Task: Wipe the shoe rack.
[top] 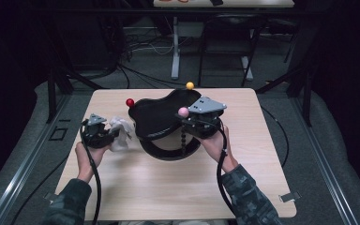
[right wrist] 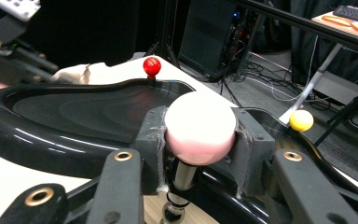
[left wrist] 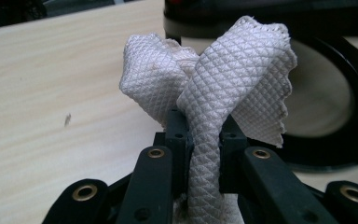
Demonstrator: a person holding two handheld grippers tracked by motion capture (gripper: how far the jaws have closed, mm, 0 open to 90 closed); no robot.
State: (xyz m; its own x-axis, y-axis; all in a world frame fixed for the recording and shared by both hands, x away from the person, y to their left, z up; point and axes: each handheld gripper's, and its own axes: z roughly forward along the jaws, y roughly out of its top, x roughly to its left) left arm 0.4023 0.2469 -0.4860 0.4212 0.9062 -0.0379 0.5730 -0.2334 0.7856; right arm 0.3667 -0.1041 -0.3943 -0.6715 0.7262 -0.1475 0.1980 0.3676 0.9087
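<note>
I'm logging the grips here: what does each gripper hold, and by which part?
The left gripper pinches a white cloth at a bunched fold; the right gripper clamps the pink ball topping the black tray.

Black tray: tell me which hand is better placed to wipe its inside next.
Left, probably. The left gripper is clamped on the white cloth right beside the black tray. The right gripper is shut on the pink ball, apparently steadying the tray.

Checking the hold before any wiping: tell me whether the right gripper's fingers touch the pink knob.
Touching. The right gripper view shows both fingers pressed against the sides of the pink knob, with no gap.
</note>
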